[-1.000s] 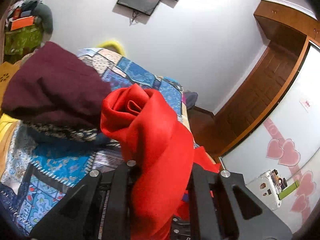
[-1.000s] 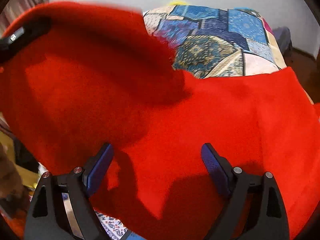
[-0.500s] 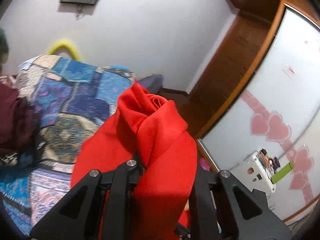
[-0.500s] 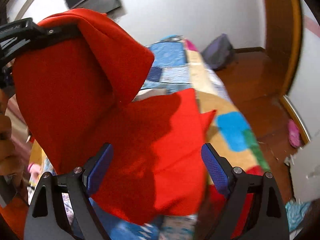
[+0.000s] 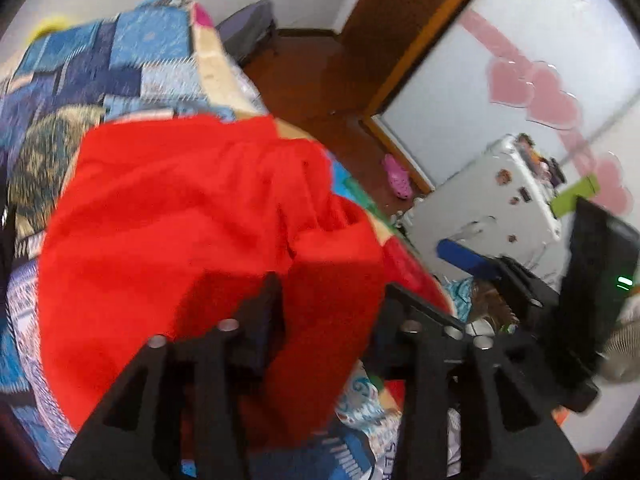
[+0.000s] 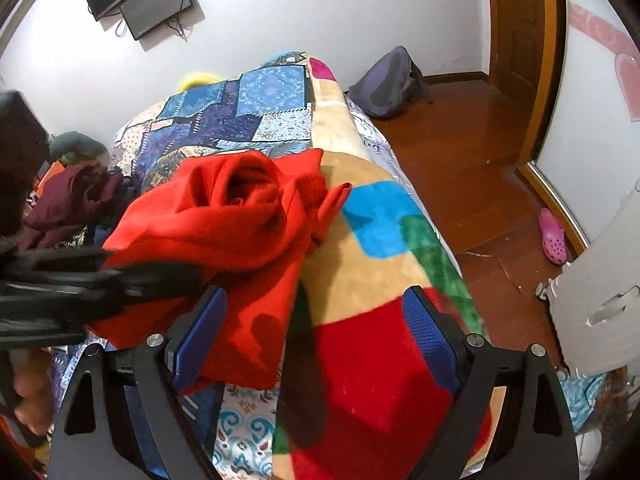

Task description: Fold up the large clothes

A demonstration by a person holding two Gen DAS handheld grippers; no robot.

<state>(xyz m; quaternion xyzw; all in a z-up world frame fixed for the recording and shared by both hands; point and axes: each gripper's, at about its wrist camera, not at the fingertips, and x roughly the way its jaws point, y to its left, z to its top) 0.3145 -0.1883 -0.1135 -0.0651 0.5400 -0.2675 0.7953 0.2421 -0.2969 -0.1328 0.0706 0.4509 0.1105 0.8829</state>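
The red cloth [image 5: 192, 216] has dropped bunched onto the bed [image 6: 384, 264] as the left gripper [image 5: 328, 300] was just opening around it, right gripper [image 6: 316, 320] wide apart and empty, so a crumpled fold may set.

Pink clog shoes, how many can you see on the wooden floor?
1. A single pink clog lies on the wooden floor near the sliding door's track, right of the bed. Its partner may be hidden out of view.

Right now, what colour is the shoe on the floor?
Pink, a clog-style shoe with holes on the wooden floor; clearest in the right wrist view.
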